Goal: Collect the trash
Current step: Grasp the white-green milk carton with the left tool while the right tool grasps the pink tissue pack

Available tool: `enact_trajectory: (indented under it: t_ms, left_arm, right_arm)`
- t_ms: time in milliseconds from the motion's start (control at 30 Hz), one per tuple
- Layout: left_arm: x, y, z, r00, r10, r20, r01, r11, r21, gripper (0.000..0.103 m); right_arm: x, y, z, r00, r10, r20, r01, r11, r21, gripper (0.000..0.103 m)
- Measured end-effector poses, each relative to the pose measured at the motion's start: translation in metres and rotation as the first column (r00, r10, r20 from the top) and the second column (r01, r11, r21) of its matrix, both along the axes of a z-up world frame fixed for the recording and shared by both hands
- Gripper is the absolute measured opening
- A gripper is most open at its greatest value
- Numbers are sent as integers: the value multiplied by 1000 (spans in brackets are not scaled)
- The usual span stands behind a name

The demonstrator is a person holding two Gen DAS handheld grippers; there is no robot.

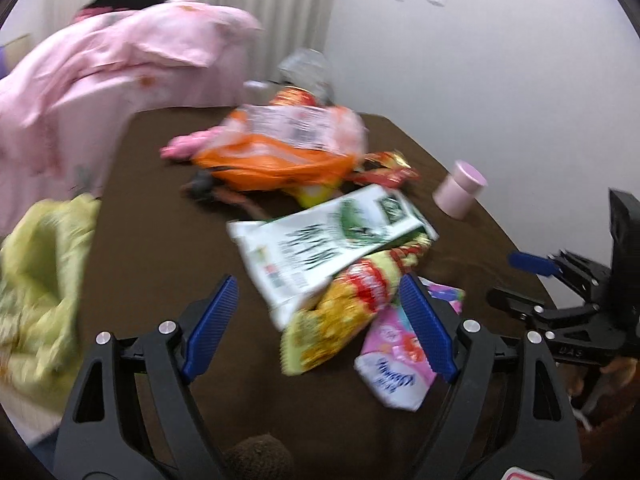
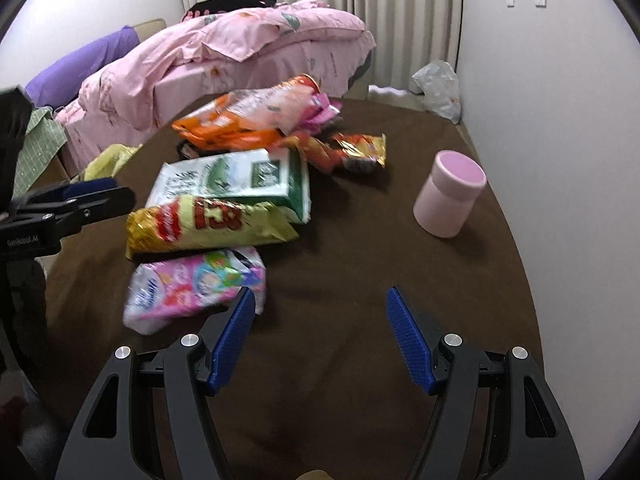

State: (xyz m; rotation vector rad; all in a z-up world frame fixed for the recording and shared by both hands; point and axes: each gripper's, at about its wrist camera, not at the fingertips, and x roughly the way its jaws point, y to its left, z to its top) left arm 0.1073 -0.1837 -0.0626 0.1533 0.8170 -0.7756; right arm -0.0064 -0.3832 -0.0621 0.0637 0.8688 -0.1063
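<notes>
Splayed left gripper [image 1: 320, 320] astride yellow snack bag [image 1: 344, 308], long axis running away rightward.

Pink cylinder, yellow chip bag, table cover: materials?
Pink cylinder: matte, likely paperboard or plastic; no glare, crisp lid seam.
Yellow chip bag: glossy plastic or foil film; crinkles, gold sheen.
Table cover: brown fabric, matte, soft folds.

A desk [image 2: 360, 360] covered in dark brown fabric is seen. Lying on it: an orange plastic snack bag [image 2: 236, 124], a white-and-green packet [image 2: 236, 180], a yellow-and-red crisp bag [image 2: 208, 224] and a pink-and-white printed packet [image 2: 192, 284], laid overlapping in a loose row. A red-and-gold foil wrapper [image 2: 356, 150] is placed beside them. A pale pink cylindrical container [image 2: 448, 200] is stood upright, well apart.
</notes>
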Motion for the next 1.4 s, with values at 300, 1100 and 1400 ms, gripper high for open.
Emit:
enact_trajectory:
  t_ms: [300,1100,1400]
  left_arm:
    - [50,-56,-3,989,-142,25,141,988,56,78]
    - [4,11,-5,995,-79,-67,83,995,58,77]
    - [27,-58,-10,981,-175,-84,189,959,211,77]
  right_arm:
    - [0,-14,-12,1000,16,-10,-15,994,112,65]
    - [22,15,-36,990,140,-33,-120,929,350,35]
    - [11,2,-29,992,126,4,-121,942,314,12]
